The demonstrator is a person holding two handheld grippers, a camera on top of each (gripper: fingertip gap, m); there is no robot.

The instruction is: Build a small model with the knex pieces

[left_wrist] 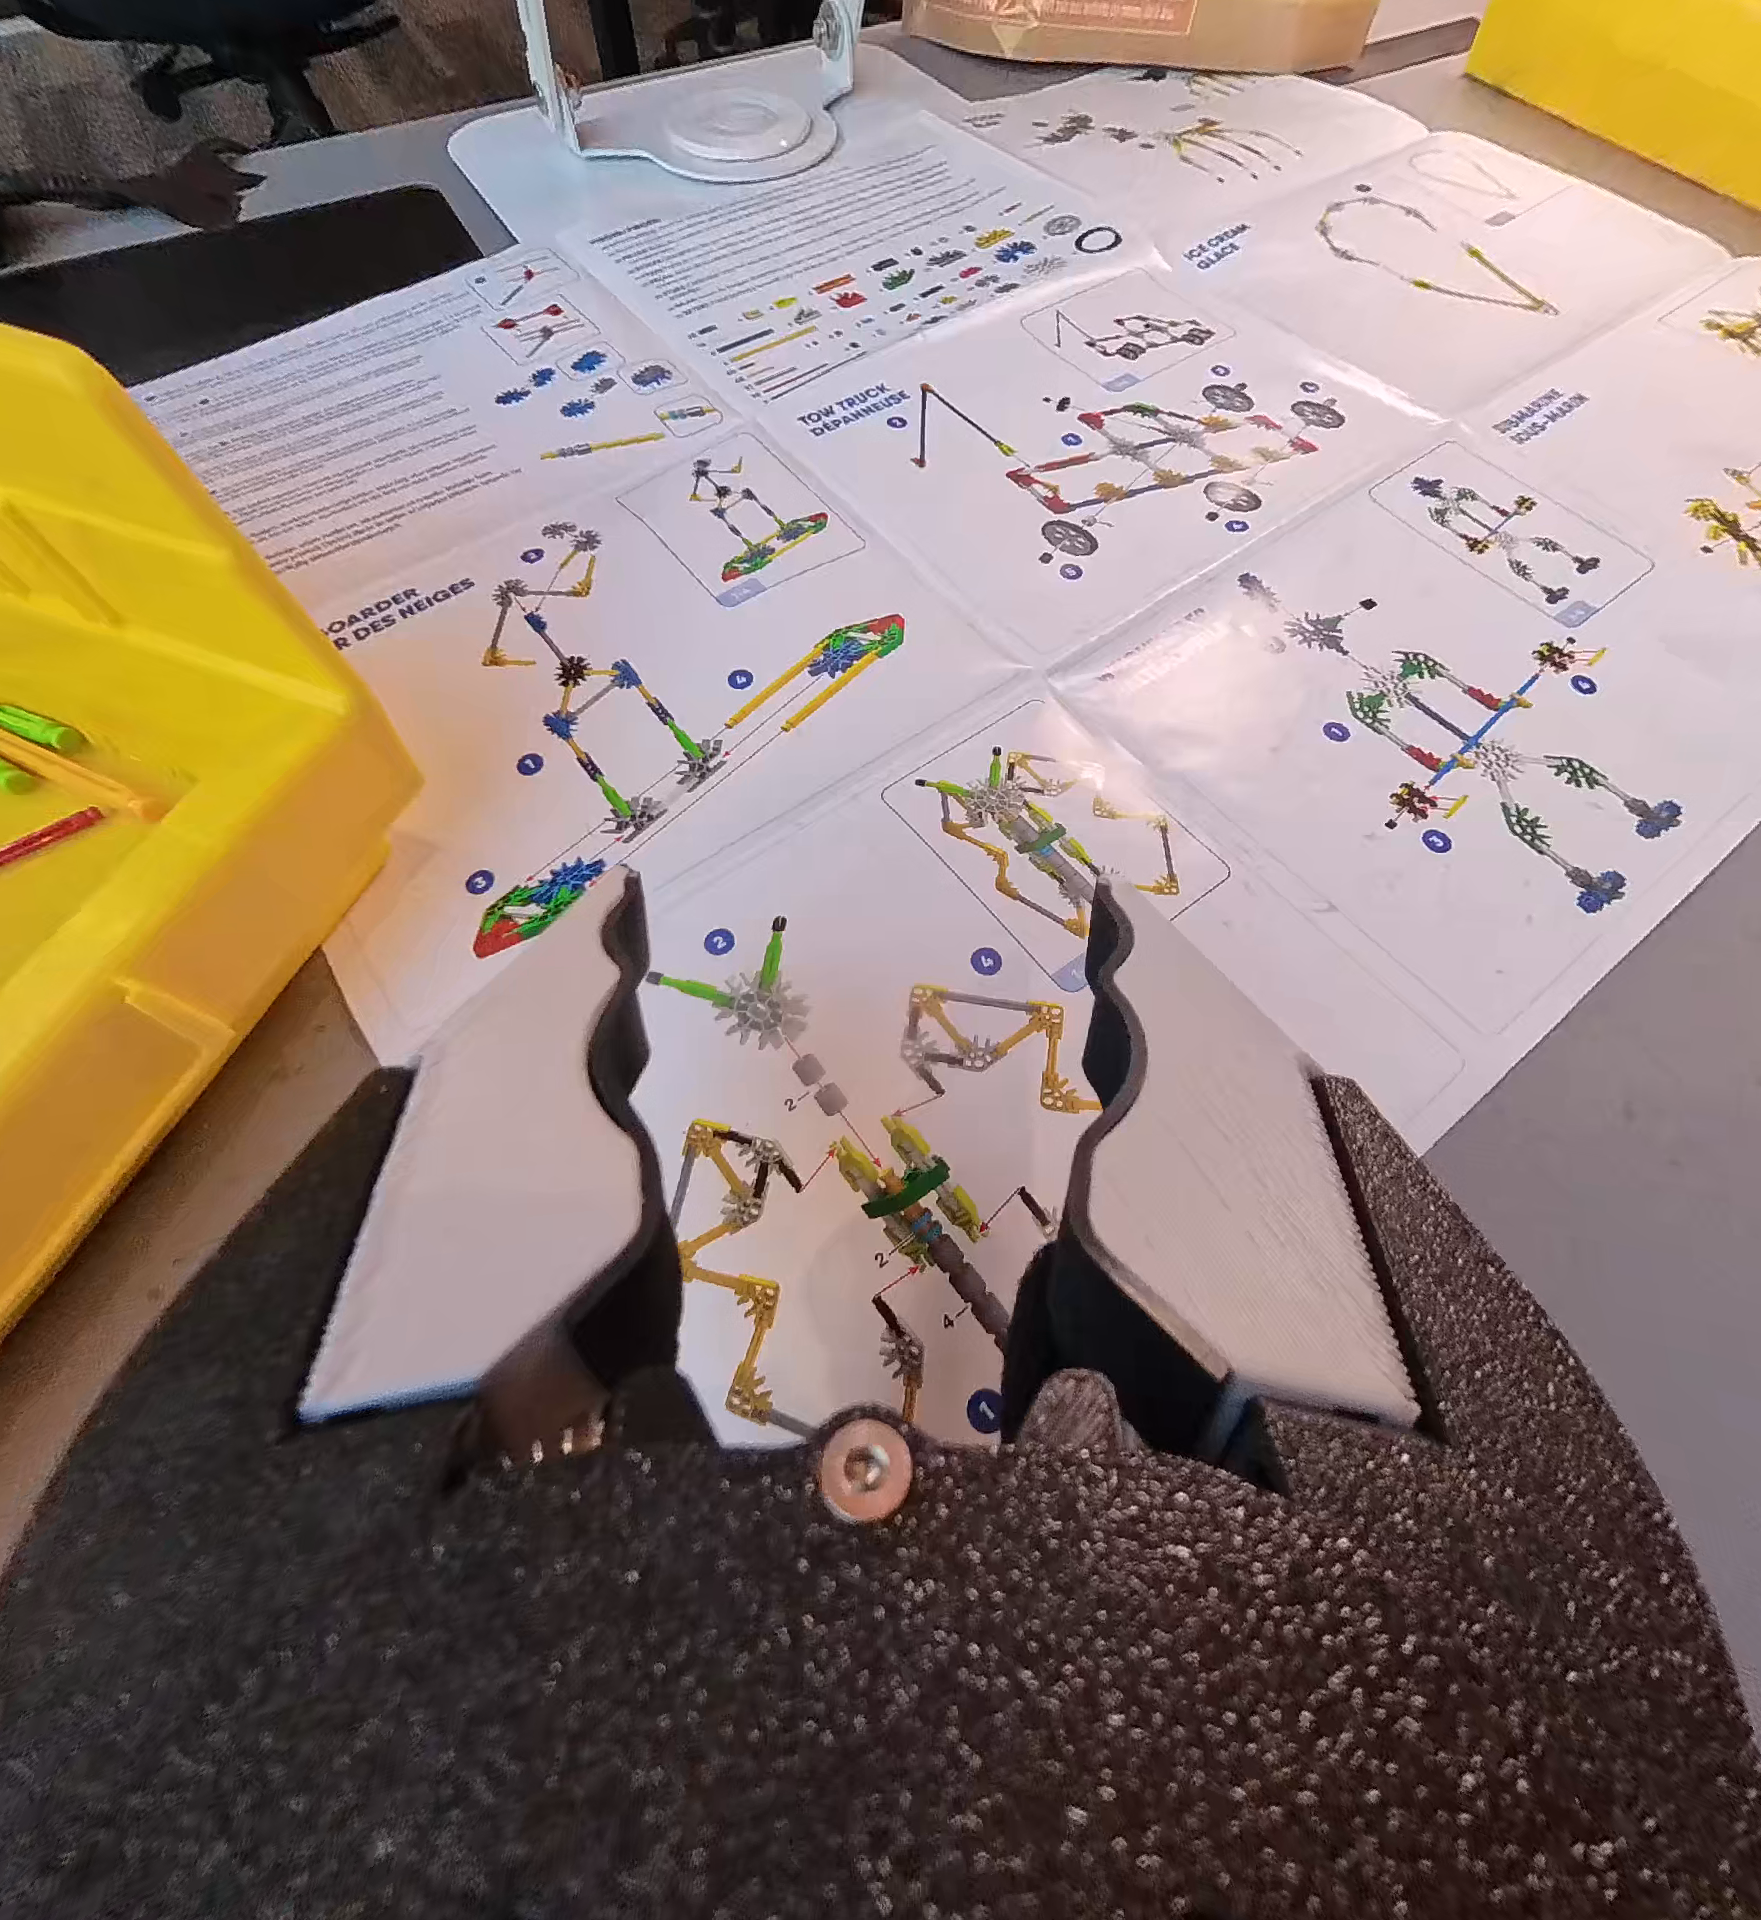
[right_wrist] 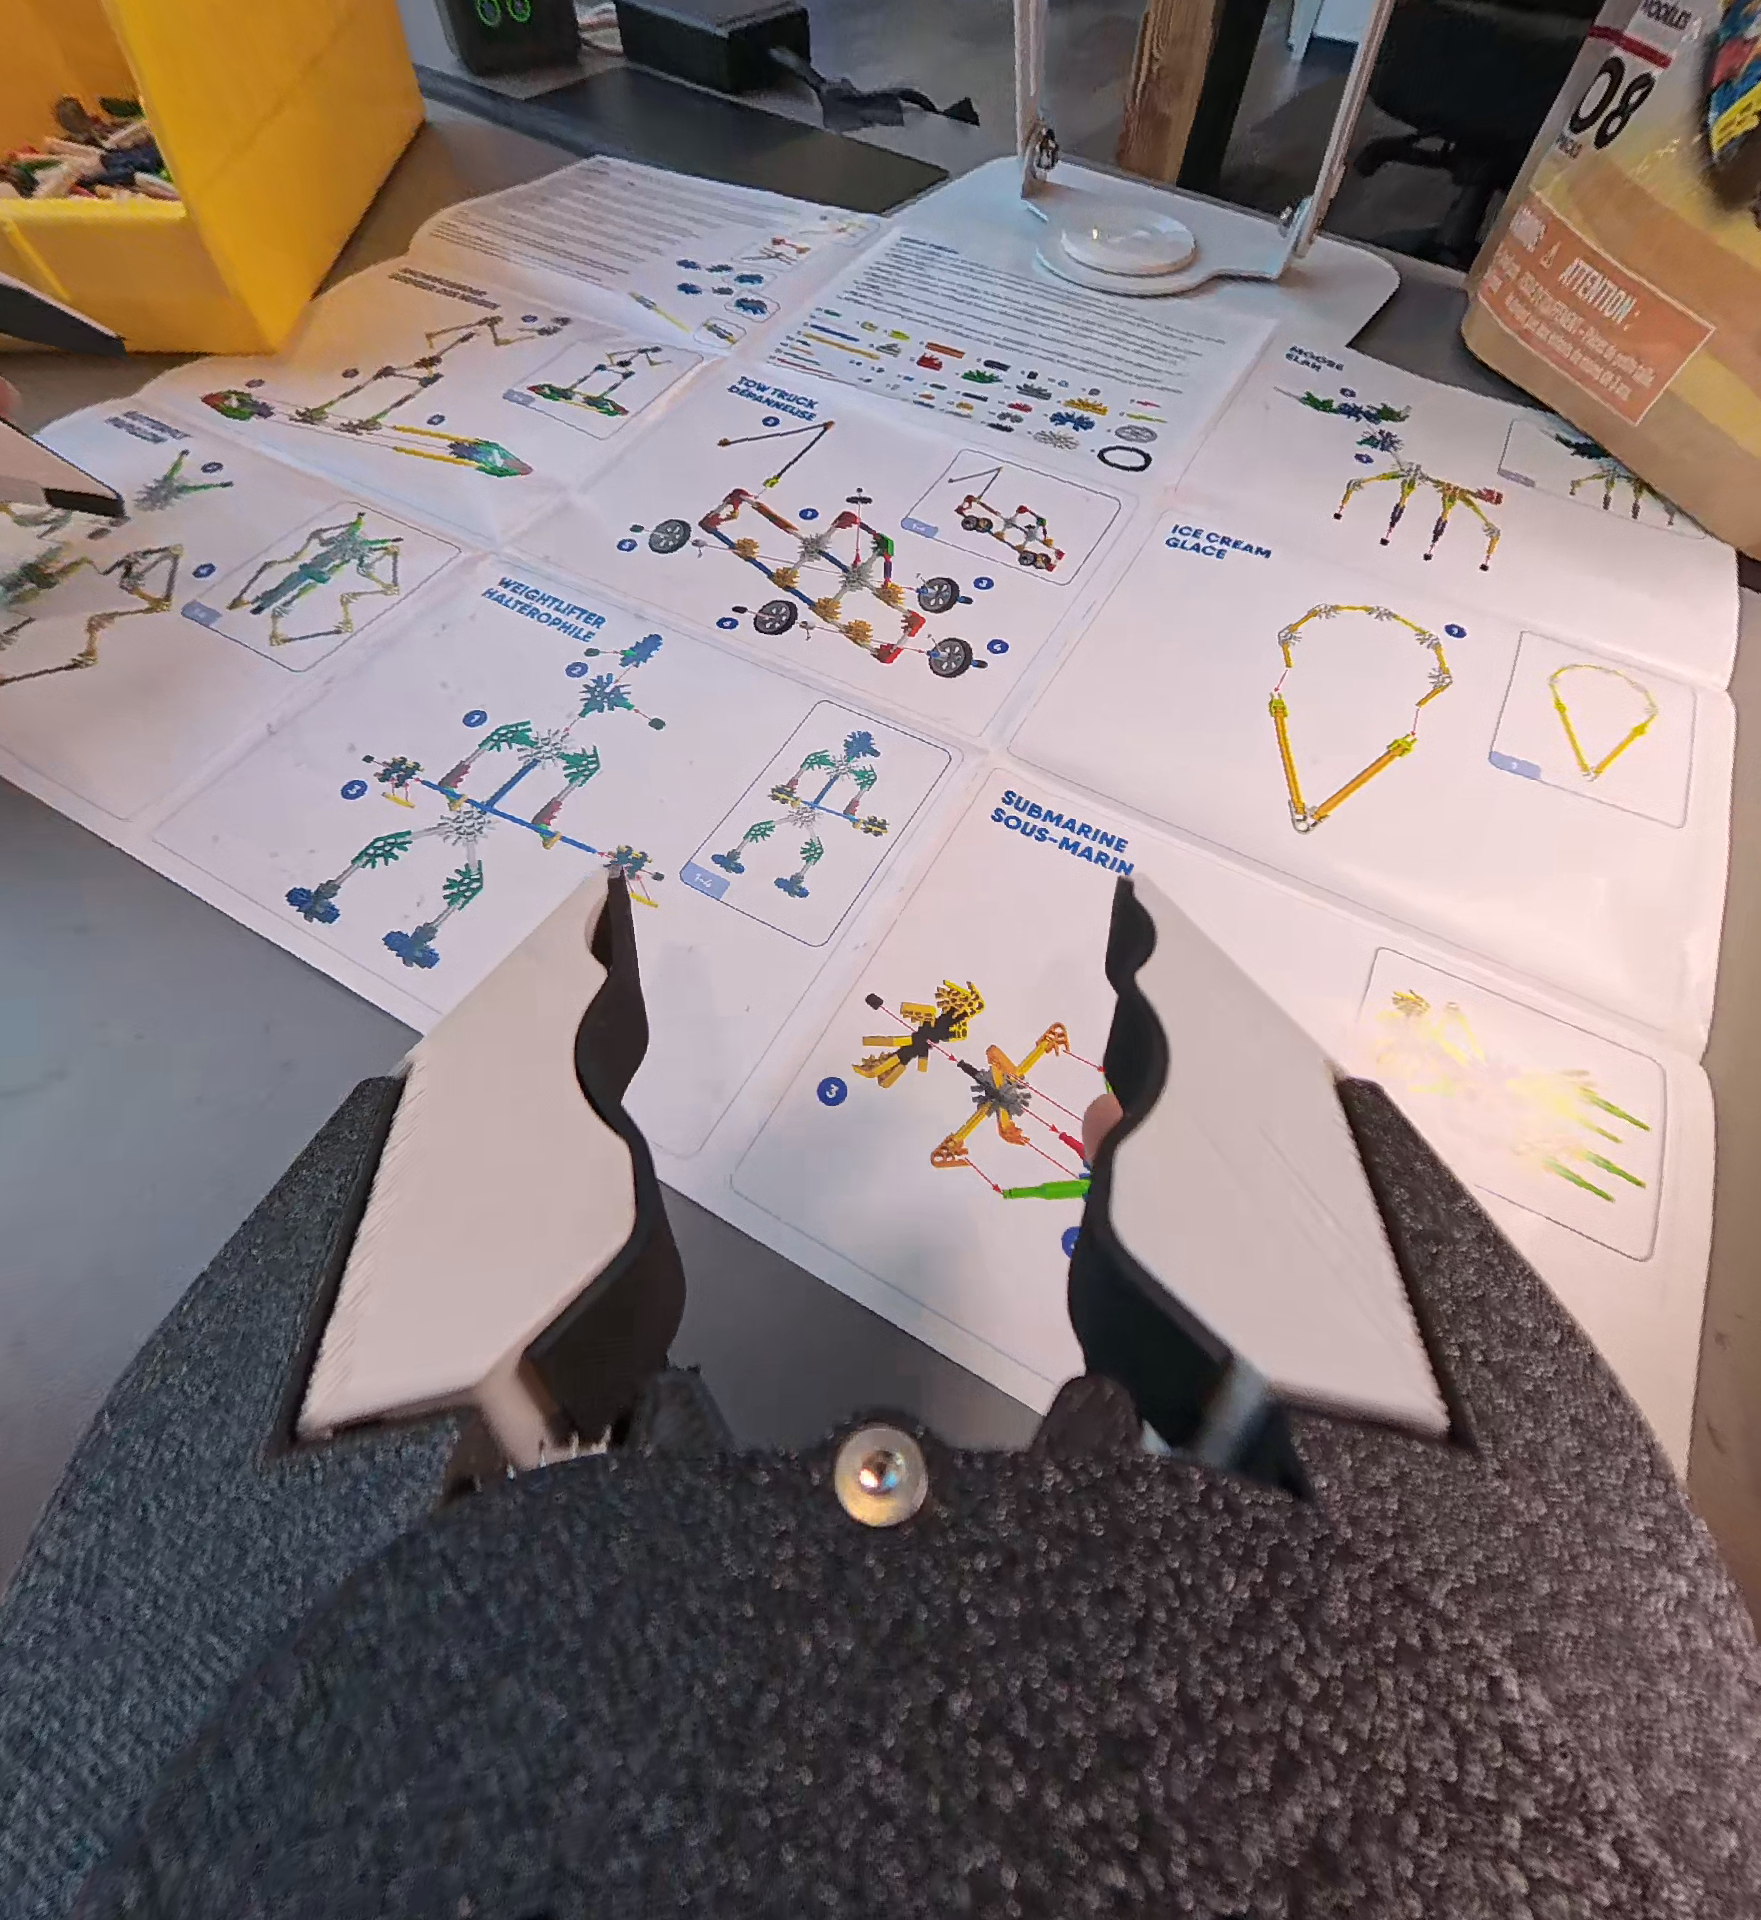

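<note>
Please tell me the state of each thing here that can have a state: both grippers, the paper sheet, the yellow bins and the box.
left gripper: open, empty, over the sheet.
right gripper: open, empty, over the sheet.
instruction sheet: unfolded, flat on the table.
yellow bin: open, coloured rods inside.
second yellow bin: open, small parts inside.
cardboard box: tilted, resting on the sheet's corner.

Office-type workspace, grey desk (right_wrist: 76, 1039), parts bins (left_wrist: 180, 831), kit instr sheet (right_wrist: 1115, 727)

A grey table in a bright room

The grey table (right_wrist: 76, 1039) is smooth, with warm light shining on it. At 12 o'clock, past its far edge, sit dark furniture legs (right_wrist: 1219, 94) and a wooden post (right_wrist: 1162, 83).
</note>
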